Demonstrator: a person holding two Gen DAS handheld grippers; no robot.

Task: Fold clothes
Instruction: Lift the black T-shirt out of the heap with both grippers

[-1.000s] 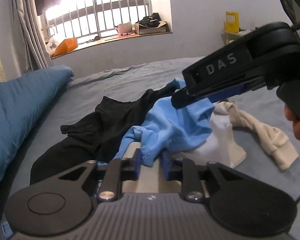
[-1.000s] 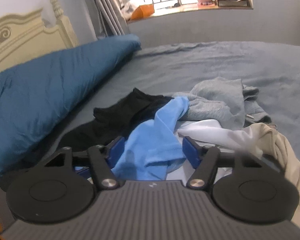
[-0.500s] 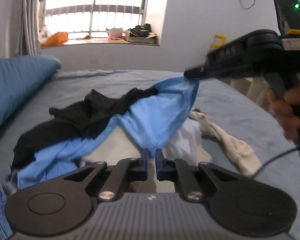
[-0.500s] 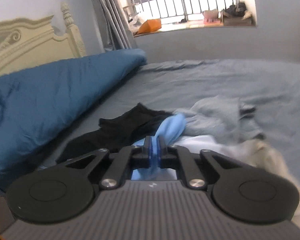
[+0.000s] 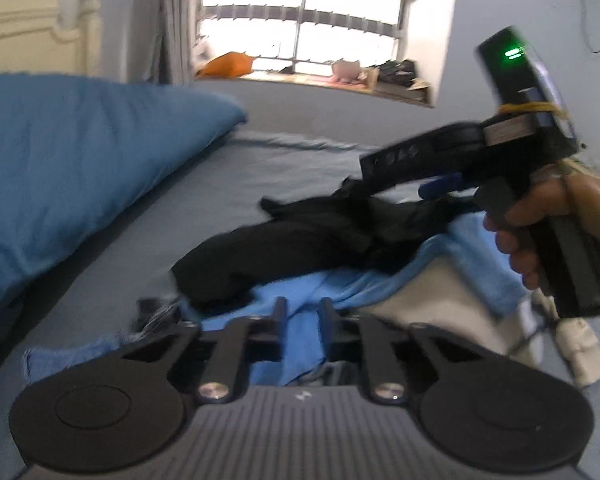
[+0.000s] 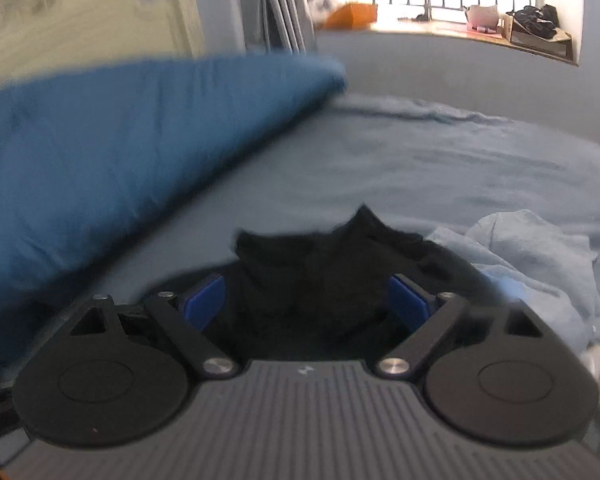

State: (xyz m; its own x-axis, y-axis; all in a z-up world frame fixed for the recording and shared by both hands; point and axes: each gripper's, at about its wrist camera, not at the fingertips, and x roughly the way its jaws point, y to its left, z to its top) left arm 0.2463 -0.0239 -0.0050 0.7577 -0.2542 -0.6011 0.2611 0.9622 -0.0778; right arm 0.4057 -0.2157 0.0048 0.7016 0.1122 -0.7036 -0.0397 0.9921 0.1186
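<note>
- Two grippers are working over one heap of clothes on a grey bed sheet point(image 6: 420, 168); the black garment point(image 5: 300, 240) in that heap is serving as the landmark here.
- The left gripper point(image 5: 302, 316) is sitting just in front of the black garment, its jaws closing, with a fold of the light blue garment point(image 5: 360, 284) running between its fingers; the blue cloth is lying under and in front of the black one.
- Only the left wrist view is showing the right gripper point(image 5: 388, 172) from outside: a hand point(image 5: 556, 224) is gripping its handle to the right of the black garment, and its fingers are reaching over the garment's far end.
- Only the right wrist view is looking down between the right gripper point(image 6: 306, 292) fingers: its jaws are opening, standing wide apart, with the black garment point(image 6: 320, 280) bunched between the blue pads point(image 6: 202, 300) and no pad visibly pressing on it.
- The right wrist view alone is showing a pale grey-blue garment point(image 6: 532, 256) lying just right of the black garment.
- The left wrist view alone is showing cream and white cloth point(image 5: 580, 344) lying to the right of it, beyond the blue cloth.
- A blue duvet point(image 5: 80, 168) is lying piled to the left of the black garment, a cream headboard point(image 6: 80, 20) standing behind it.
- A barred window point(image 5: 312, 28) is glowing well beyond the black garment, its sill holding an orange object point(image 5: 228, 64), a pale pot and dark items; grey curtains are hanging at its left, both views being motion-blurred.
</note>
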